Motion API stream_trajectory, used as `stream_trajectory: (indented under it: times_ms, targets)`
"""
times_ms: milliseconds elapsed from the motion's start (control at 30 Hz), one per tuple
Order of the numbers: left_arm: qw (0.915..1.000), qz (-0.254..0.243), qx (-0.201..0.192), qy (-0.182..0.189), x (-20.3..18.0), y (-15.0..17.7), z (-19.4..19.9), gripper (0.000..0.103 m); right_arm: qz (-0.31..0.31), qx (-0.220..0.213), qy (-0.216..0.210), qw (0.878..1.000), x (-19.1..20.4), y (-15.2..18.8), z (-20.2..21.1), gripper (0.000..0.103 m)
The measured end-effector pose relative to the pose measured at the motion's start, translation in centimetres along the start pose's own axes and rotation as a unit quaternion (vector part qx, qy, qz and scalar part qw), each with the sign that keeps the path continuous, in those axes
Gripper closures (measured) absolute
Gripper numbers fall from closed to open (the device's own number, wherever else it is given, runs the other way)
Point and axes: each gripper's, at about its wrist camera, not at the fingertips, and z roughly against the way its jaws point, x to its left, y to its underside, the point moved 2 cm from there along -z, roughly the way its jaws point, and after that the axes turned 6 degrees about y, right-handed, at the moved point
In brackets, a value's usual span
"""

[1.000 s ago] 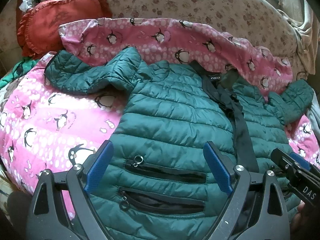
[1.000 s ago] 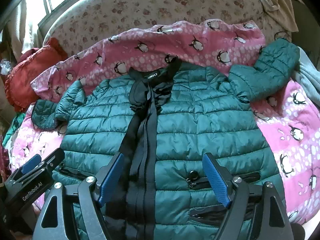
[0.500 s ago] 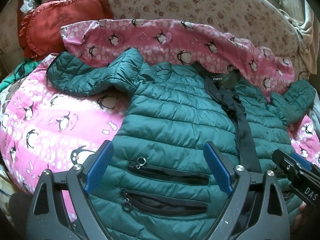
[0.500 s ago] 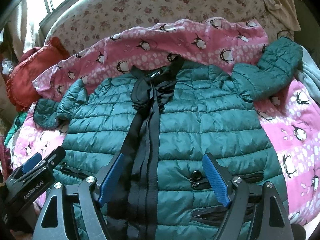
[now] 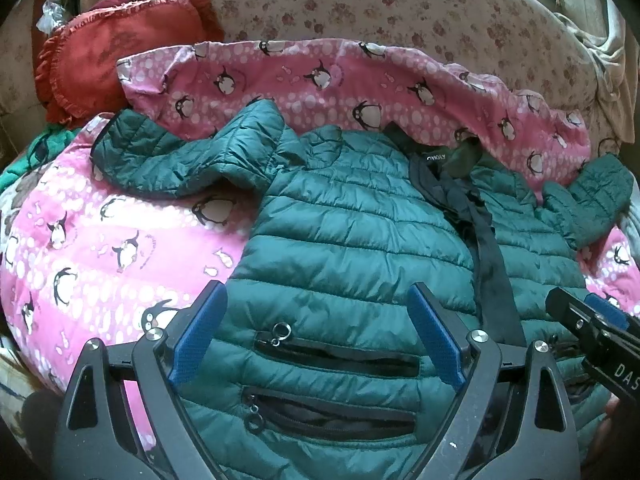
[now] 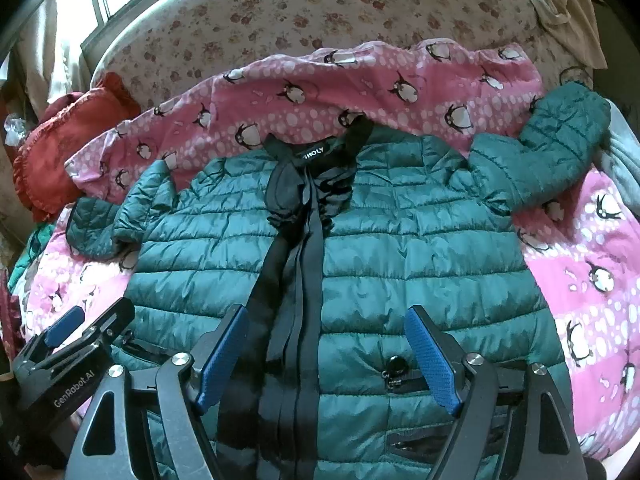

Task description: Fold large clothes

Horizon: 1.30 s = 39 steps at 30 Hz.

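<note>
Bed: pink penguin blanket (image 6: pixel 400 92) under everything.
Jacket (image 6: pixel 400 248): front up, spread flat, collar pointing away, hem nearest; sleeves out sideways.
Hidden: hem cut off behind both tools.
Left tool (image 5: pixel 316 336): wide open, empty.
Right tool (image 6: pixel 326 354): wide open, empty.

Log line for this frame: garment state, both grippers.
green puffer jacket: flat, front up, sleeves out, on penguin blanket | left gripper: open, empty | right gripper: open, empty
</note>
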Motion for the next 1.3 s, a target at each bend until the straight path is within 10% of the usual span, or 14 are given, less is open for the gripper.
stream_trajectory:
  times_ms: [1300]
  targets:
    - [0.9998,-0.014,0.013,-0.009,-1.0,-2.8,-4.0,0.012,0.006,0.019,-0.004,1.000,0.7,-3.1,-3.8,0.024]
